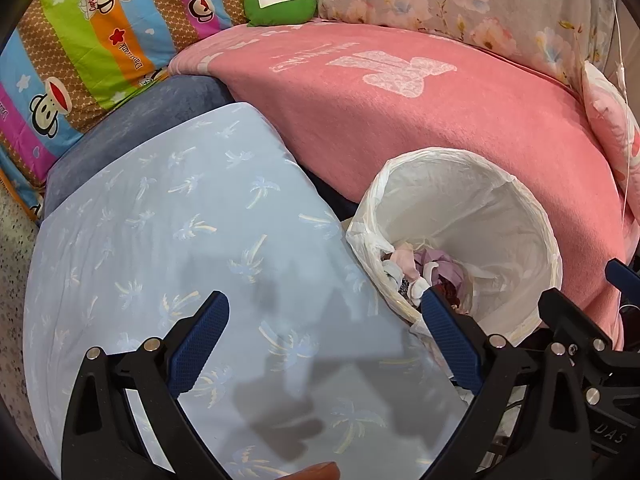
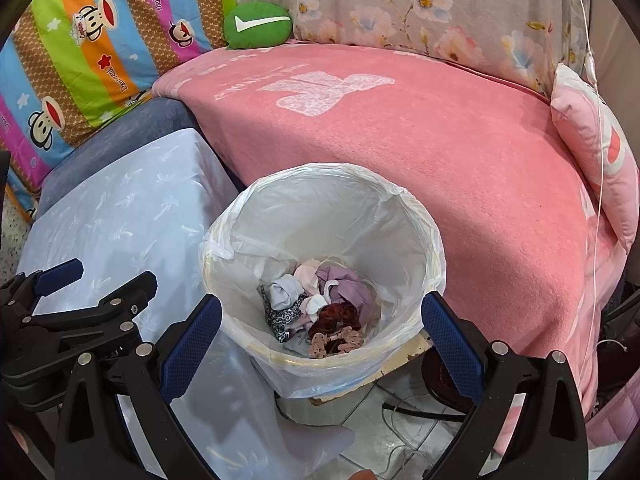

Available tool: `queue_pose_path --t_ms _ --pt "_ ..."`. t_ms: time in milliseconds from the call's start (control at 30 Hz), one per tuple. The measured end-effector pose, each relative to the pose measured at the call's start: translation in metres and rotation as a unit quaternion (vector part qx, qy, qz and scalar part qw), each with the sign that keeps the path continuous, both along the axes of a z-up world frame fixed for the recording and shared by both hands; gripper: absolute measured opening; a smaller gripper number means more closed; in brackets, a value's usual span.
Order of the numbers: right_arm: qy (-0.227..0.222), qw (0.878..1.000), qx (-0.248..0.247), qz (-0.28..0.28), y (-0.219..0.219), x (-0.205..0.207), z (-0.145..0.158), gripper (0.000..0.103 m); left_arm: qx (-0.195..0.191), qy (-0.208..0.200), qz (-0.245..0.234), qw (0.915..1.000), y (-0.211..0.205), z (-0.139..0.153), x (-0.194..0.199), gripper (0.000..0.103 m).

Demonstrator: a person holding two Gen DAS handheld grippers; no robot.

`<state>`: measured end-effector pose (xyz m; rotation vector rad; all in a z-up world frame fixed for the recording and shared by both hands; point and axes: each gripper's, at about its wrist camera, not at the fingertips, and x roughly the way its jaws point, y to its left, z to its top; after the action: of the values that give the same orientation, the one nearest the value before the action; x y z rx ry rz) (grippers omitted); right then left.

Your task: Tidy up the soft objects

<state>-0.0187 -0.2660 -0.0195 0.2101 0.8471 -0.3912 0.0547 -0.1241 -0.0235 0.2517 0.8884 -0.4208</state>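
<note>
A white-lined bin [image 2: 416, 216] stands before the pink blanket, and my right gripper [image 2: 320, 332] hangs open above its mouth with nothing between the fingers. At the bin's bottom lies a heap of soft items [image 2: 320, 304]: grey, pink, purple and leopard-print cloth plus a dark red piece. In the left wrist view the same bin [image 1: 480, 208] sits to the right, its soft items [image 1: 424, 276] partly hidden by my finger. My left gripper [image 1: 324, 332] is open over the light blue palm-print cloth [image 1: 180, 232], holding nothing. The left gripper [image 2: 92, 280] also shows at the right wrist view's left edge.
A pink blanket [image 2: 400, 132] covers the sofa seat. A green cushion [image 2: 258, 24] rests at the back, beside a striped cartoon pillow [image 2: 80, 52] and a floral cover [image 2: 420, 4]. A pink pillow [image 2: 596, 148] leans at the right. Cables [image 2: 400, 404] lie on the tiled floor under the bin.
</note>
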Motion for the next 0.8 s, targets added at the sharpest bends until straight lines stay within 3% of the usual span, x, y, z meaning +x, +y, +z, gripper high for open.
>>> queue_pose_path --t_ms 800 --pt "0.003 1.0 0.006 -0.011 -0.008 -0.013 -0.007 0.098 0.014 0.001 0.009 0.9999 -0.011 -0.005 -0.009 0.093"
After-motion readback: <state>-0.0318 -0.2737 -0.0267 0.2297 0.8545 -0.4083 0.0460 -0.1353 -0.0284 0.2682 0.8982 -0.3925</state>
